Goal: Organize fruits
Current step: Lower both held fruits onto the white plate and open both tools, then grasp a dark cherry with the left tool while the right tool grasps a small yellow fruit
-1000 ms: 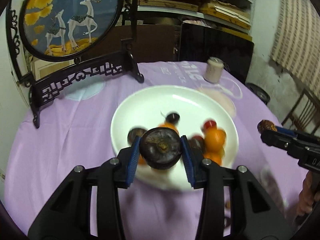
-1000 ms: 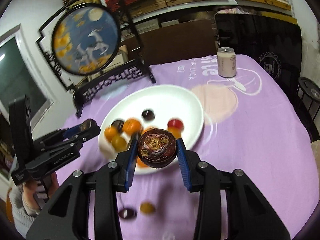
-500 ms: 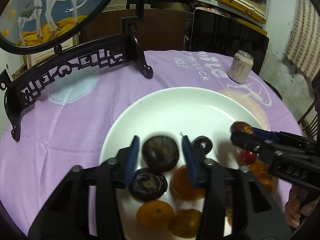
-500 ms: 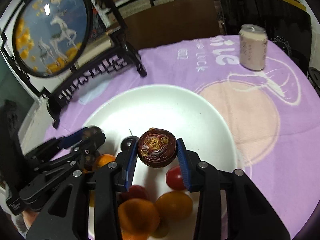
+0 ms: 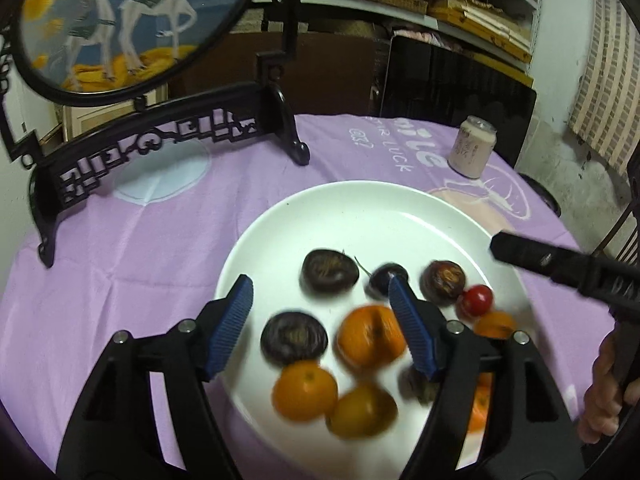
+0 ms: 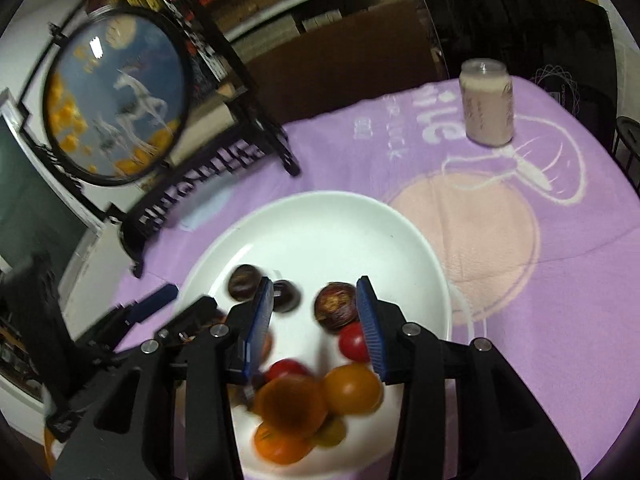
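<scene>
A white plate (image 5: pixel 384 216) on the purple cloth holds several fruits: dark passion fruits (image 5: pixel 329 271), oranges (image 5: pixel 371 339), a cherry (image 5: pixel 387 277) and a red tomato (image 5: pixel 476 299). My left gripper (image 5: pixel 320 326) is open and empty, low over the plate's near side. My right gripper (image 6: pixel 316 322) is open and empty over the plate (image 6: pixel 320 220), with a dark passion fruit (image 6: pixel 335 306) lying between its fingers. The right gripper also shows at the right of the left wrist view (image 5: pixel 560 264).
A drink can (image 5: pixel 472 147) stands at the table's far right, also in the right wrist view (image 6: pixel 486 102). A black carved stand with a round deer picture (image 5: pixel 120 20) stands at the far left. A dark chair back is behind the table.
Both grippers have opened and let go of their dark passion fruits, which now lie on the plate. Both grippers have drawn back a little.
</scene>
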Motion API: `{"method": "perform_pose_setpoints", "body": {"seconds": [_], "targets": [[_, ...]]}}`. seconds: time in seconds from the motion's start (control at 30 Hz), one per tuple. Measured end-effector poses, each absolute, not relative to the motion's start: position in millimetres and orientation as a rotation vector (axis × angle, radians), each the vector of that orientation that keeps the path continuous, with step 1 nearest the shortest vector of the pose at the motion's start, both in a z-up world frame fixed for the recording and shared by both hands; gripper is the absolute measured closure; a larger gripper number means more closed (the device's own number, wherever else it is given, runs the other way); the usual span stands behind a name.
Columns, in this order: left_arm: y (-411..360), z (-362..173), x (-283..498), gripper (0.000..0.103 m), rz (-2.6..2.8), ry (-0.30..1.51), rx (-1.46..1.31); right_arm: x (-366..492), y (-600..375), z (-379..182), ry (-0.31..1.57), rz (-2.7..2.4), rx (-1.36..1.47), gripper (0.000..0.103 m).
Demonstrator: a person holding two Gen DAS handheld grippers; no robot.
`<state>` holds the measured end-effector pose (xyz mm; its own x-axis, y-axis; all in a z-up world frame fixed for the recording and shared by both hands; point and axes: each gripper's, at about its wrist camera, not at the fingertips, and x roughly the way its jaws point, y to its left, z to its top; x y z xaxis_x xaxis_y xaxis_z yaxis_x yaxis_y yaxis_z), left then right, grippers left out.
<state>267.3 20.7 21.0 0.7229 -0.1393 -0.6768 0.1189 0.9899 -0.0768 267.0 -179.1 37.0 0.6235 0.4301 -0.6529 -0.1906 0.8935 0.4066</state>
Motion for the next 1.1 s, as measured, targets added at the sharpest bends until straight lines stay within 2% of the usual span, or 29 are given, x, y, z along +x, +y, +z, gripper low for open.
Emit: {"method": "perform_pose_setpoints", "body": {"seconds": [0.17,0.27,0.53,0.7,0.93,1.1], "targets": [[16,25,226,0.029,-0.130,0.736,0.015,220,-176,55,0.792,0.384,0.269,0.059],[11,23,196,0.025,-0.125,0.718,0.027,186,-178,55,0.771,0.386,0.245,0.057],[-4,8,125,0.018,-0.076,0.679,0.093,114,-181,20,0.778,0.376,0.134,0.054],[-7,7,107,0.015,-0.051,0.658,0.121,106,-167,-14,0.870,0.365,0.038,0.054],[-4,8,103,0.014,-0.050,0.658,0.117,111,-161,-26,0.893,0.366,0.022,0.055],[-7,7,103,0.013,-0.056,0.660,0.128,113,-156,-33,0.911,0.371,0.007,0.059]]}}
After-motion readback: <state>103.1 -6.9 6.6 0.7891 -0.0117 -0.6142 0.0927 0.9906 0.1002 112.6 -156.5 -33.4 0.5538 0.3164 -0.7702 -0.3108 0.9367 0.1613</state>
